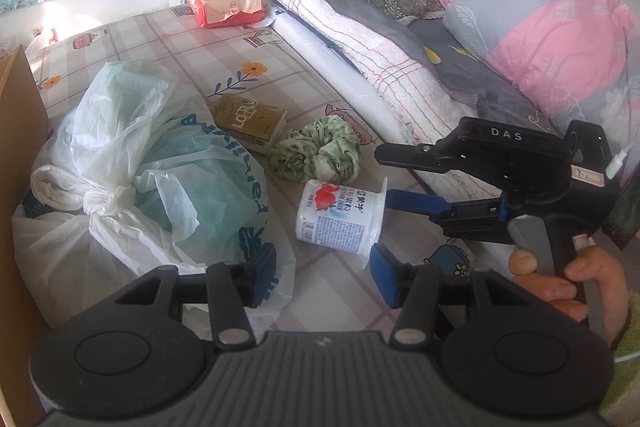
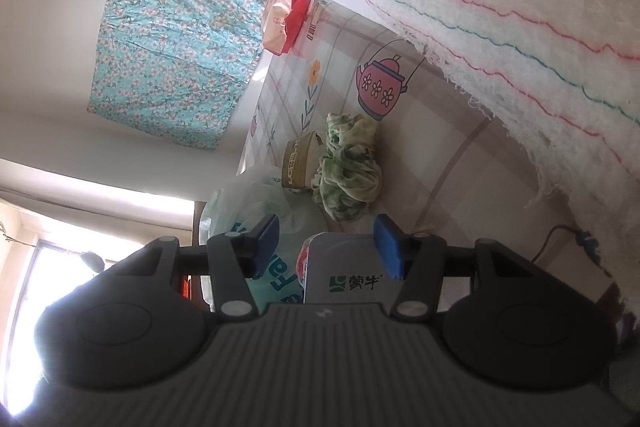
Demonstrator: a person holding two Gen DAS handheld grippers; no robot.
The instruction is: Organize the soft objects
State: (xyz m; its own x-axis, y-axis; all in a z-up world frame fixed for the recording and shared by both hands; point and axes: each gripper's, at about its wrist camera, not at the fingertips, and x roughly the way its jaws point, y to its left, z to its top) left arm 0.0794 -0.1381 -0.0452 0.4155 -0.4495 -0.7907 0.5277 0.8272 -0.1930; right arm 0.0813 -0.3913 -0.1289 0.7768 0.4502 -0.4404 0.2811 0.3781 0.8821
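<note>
A white yogurt cup (image 1: 340, 221) with a strawberry label lies on its side on the bed sheet (image 1: 168, 43). A green scrunchie (image 1: 316, 151) lies just behind it, next to a tan carton (image 1: 250, 121). A knotted white plastic bag (image 1: 140, 187) sits at the left. My left gripper (image 1: 324, 275) is open, low over the bag's edge and the cup. My right gripper (image 1: 384, 223) comes in from the right, turned sideways and open, its blue pads either side of the cup's lid end. In the right wrist view the cup (image 2: 344, 275) lies between the open right gripper's (image 2: 326, 247) pads, with the scrunchie (image 2: 348, 171) beyond.
A folded white blanket (image 1: 360, 43) and a pink and grey quilt (image 1: 560, 39) are piled along the right. A red tissue pack (image 1: 224, 3) lies at the far end of the bed. A wooden board (image 1: 20, 147) stands at the left edge.
</note>
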